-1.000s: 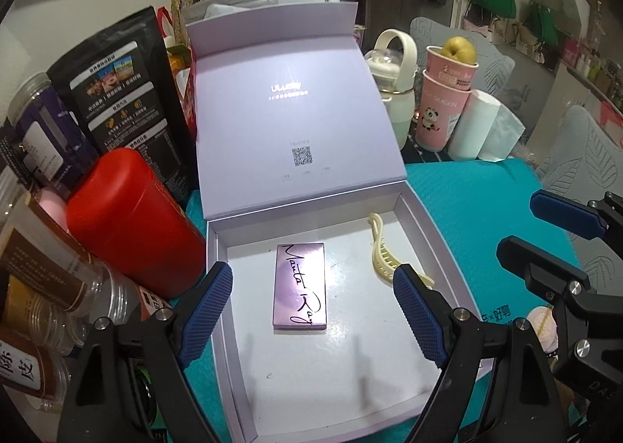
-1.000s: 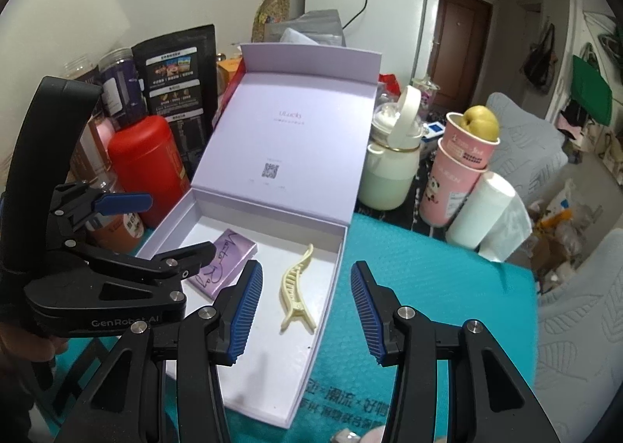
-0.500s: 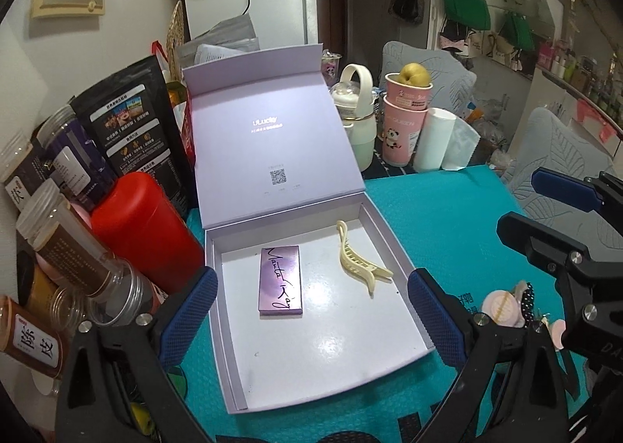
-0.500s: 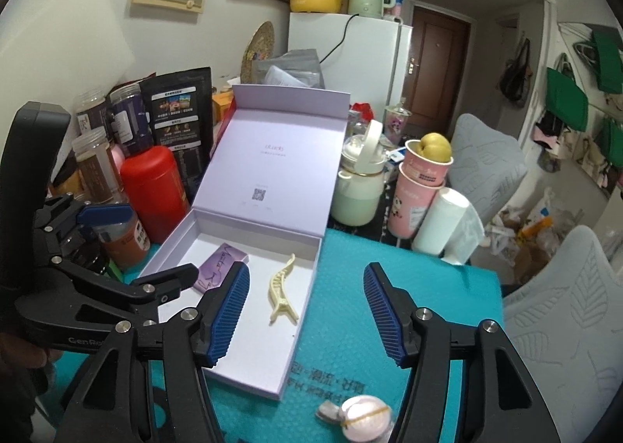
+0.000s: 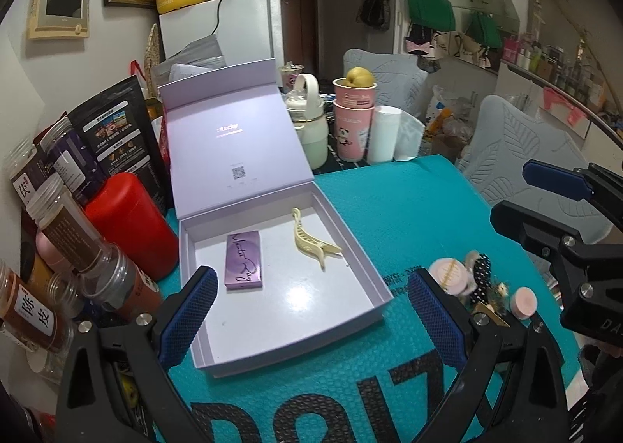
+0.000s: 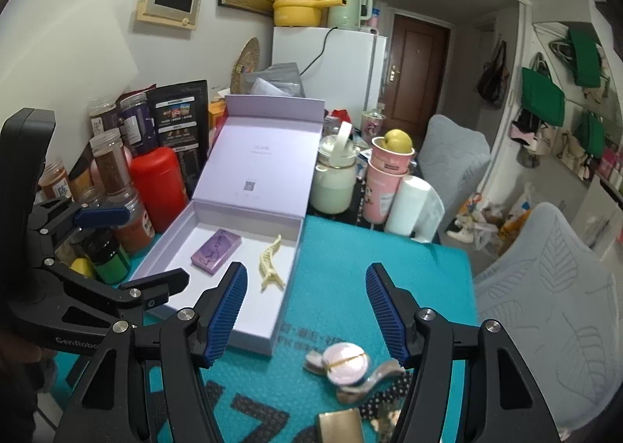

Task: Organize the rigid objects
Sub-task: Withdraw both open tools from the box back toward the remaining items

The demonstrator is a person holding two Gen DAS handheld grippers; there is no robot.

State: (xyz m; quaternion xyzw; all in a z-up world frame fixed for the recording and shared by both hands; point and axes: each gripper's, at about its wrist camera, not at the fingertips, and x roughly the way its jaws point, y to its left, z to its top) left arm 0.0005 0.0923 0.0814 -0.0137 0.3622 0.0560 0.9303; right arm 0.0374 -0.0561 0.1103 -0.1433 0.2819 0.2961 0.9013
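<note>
An open lilac box [image 5: 373,279] [image 6: 286,300] lies on the teal mat with its lid raised. Inside it are a purple case [image 5: 243,259] [image 6: 216,250] and a cream hair claw [image 5: 309,242] [image 6: 270,263]. A pink round compact [image 5: 447,271] [image 6: 347,364], a polka-dot hair piece [image 5: 483,271] and a small pink disc [image 5: 523,300] lie on the mat right of the box. My left gripper [image 5: 311,320] is open and empty, above the box's near edge. My right gripper [image 6: 307,316] is open and empty, above the compact. A gold item [image 6: 340,425] lies at the bottom.
Jars [image 5: 62,225], a red canister [image 5: 128,225] [image 6: 157,186] and black pouches [image 5: 113,135] crowd the left side. A cream kettle [image 5: 307,123], stacked pink cups [image 5: 352,123] with a yellow fruit and a white roll [image 5: 383,135] stand behind the box. Grey chairs [image 6: 545,287] are on the right.
Both grippers have pulled back and up from the box, staying open. The box now looks smaller, and the compact and other small items have come into view on the mat.
</note>
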